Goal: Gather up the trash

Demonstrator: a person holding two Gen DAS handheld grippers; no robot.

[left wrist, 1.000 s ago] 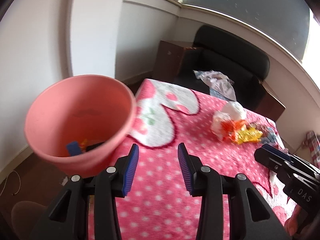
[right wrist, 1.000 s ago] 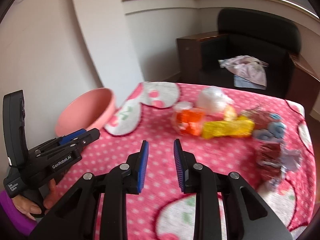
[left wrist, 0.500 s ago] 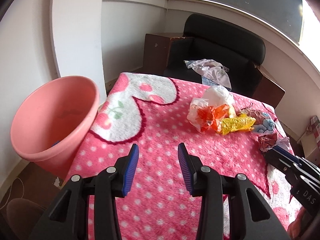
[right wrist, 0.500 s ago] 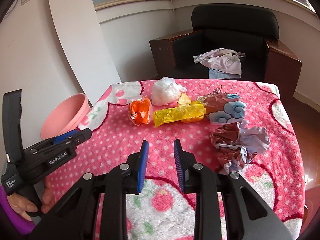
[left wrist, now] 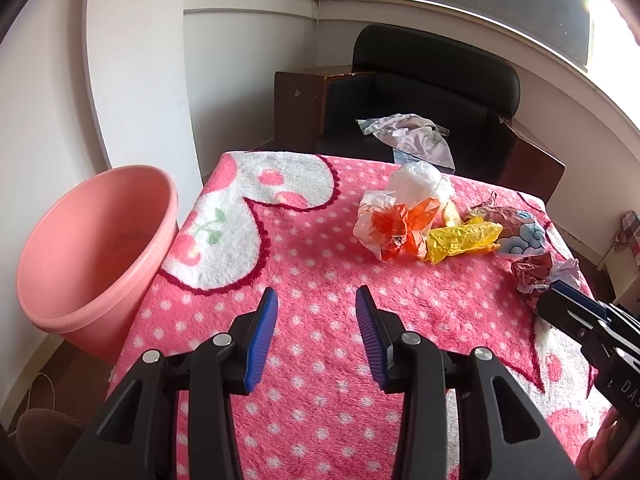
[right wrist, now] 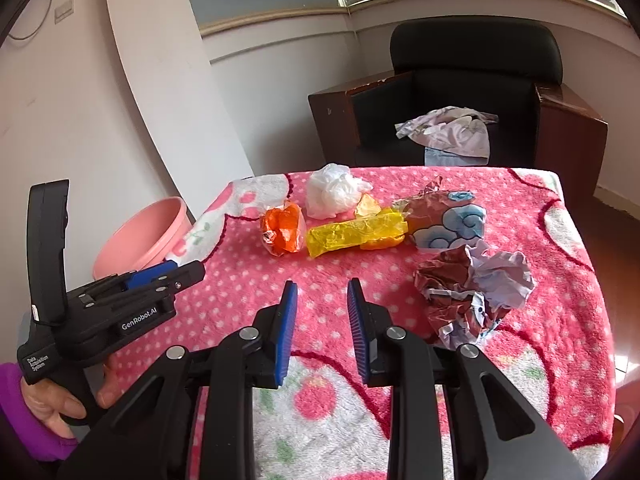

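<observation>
Trash lies on the pink dotted blanket (left wrist: 320, 280): an orange wrapper (left wrist: 400, 226) (right wrist: 282, 230), a yellow wrapper (left wrist: 460, 238) (right wrist: 356, 234), a white plastic bag (left wrist: 416, 180) (right wrist: 332, 190), a brown and blue cloud-print wrapper (right wrist: 444, 218) and crumpled brown and white paper (right wrist: 472, 292) (left wrist: 540, 270). A pink bin (left wrist: 92, 248) (right wrist: 140, 236) stands off the table's left edge. My left gripper (left wrist: 316, 300) is open and empty above the blanket, short of the orange wrapper. My right gripper (right wrist: 318, 286) is open and empty, left of the crumpled paper.
A black armchair (right wrist: 472, 76) with wooden sides stands behind the table, with a crumpled cloth (right wrist: 452, 132) on its seat. White walls close in on the left. The floor shows past the table's right edge (right wrist: 624, 248).
Both grippers have drawn back and turned right from the bin toward the trash pile. The bin has slid to the left of both views. Both stay open and empty.
</observation>
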